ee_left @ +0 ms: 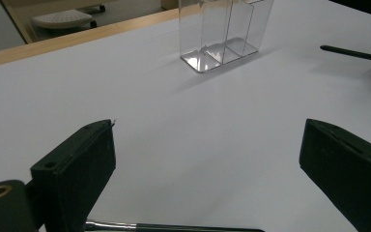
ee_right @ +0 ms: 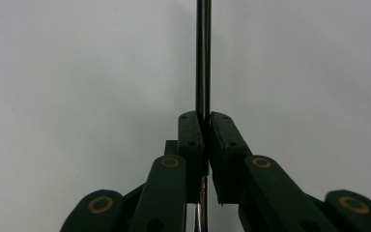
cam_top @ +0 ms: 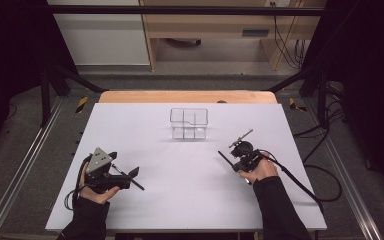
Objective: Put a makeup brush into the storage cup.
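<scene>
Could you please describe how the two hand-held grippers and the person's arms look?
The left gripper is black and carries a grey three-cornered plate on top. The right gripper is also black, with a black cable trailing from it. In both gripper views the jaws are matte black blocks, with brass-coloured rings at the pivots. The person wears dark long sleeves.

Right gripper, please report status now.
Right gripper shut on thin black stick. Left gripper open, low over table. Clear organizer ahead, path free.

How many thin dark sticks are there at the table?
2. One stick is clamped in the shut right gripper; the other stick lies on the table under the open left gripper. Hands could hide more.
</scene>
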Demonstrator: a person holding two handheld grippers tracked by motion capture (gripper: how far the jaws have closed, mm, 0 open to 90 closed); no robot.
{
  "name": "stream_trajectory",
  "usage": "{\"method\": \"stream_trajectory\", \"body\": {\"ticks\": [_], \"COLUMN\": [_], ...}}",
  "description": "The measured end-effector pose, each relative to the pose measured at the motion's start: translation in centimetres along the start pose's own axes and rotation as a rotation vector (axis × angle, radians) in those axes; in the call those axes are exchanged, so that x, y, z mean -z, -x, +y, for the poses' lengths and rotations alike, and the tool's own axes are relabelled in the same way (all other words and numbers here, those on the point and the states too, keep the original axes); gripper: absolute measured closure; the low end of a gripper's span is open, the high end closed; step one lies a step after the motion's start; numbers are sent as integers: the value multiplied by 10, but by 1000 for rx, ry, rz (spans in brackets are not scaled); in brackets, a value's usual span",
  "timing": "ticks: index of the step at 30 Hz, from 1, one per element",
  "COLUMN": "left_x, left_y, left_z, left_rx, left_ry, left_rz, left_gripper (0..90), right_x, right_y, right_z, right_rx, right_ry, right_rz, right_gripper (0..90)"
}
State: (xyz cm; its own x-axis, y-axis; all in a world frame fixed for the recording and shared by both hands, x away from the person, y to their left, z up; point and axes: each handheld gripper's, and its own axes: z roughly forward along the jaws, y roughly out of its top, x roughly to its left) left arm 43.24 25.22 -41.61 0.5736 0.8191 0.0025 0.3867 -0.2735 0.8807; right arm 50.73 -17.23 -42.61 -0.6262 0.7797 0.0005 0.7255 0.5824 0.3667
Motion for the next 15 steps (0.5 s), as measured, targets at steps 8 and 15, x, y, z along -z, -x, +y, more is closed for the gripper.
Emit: {"method": "stream_trajectory", "body": {"ticks": [8, 15], "left_x": [1, 2], "left_y": [1, 0], "left_z": [3, 8], "left_rx": [-23, -36], "left_ry": [-2, 6], "left_rz": [-6, -11], "left_gripper": [50, 49], "right_x": [13, 23], "right_y": [-3, -9], "right_z": [9, 18], "right_rx": [14, 52], "right_ry": [52, 91], "right_rz": [23, 46], "right_gripper": [842, 841]}}
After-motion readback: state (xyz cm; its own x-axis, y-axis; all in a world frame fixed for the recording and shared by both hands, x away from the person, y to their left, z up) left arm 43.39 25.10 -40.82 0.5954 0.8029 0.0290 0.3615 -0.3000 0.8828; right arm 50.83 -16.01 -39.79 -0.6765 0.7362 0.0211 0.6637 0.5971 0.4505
